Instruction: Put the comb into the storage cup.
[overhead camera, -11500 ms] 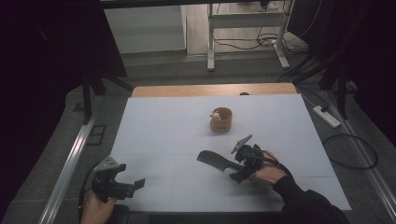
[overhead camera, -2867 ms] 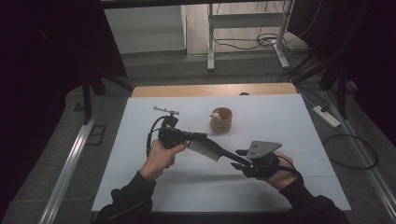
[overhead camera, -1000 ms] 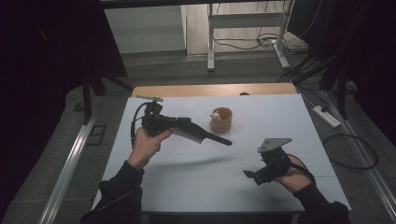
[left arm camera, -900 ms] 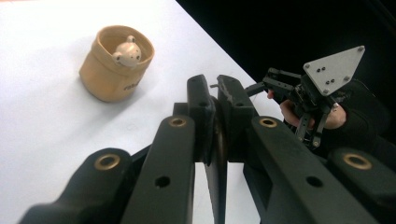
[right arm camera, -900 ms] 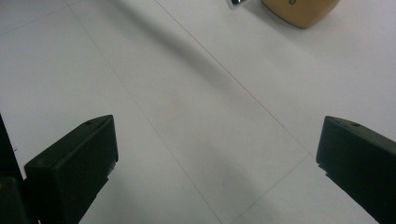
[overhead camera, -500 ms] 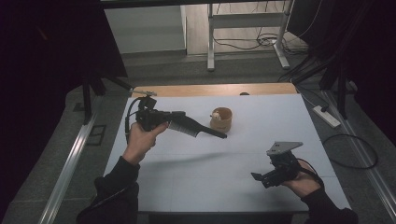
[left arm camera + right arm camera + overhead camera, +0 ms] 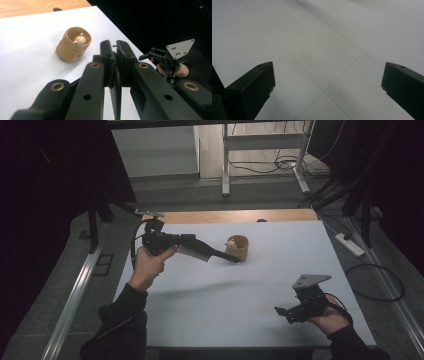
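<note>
The left gripper point(image 7: 186, 245) is up in the air to the left of the small tan pot point(image 7: 237, 248), and its jaws are clamped tight on a black comb point(image 7: 207, 254). In the left gripper view the comb point(image 7: 117, 80) sits edge-on, pinched between the two black pads, with nothing loose about the grip. From the high view the comb runs out from the gripper towards the pot, its thin handle tip reaching the pot's near side; whether tip and pot actually touch I can't tell. The pot point(image 7: 73, 45) stands upright on the white table point(image 7: 210, 305), a little bear-like figure point(image 7: 80, 40) peeking out of its mouth.

The right gripper point(image 7: 286, 312) is well apart from the pot, down at the near right part of the table, held low in the person's hand, grey three-cornered plate on top. In the right gripper view its jaws stand wide apart, bare white tabletop point(image 7: 317, 50) between them, gripping nothing.
</note>
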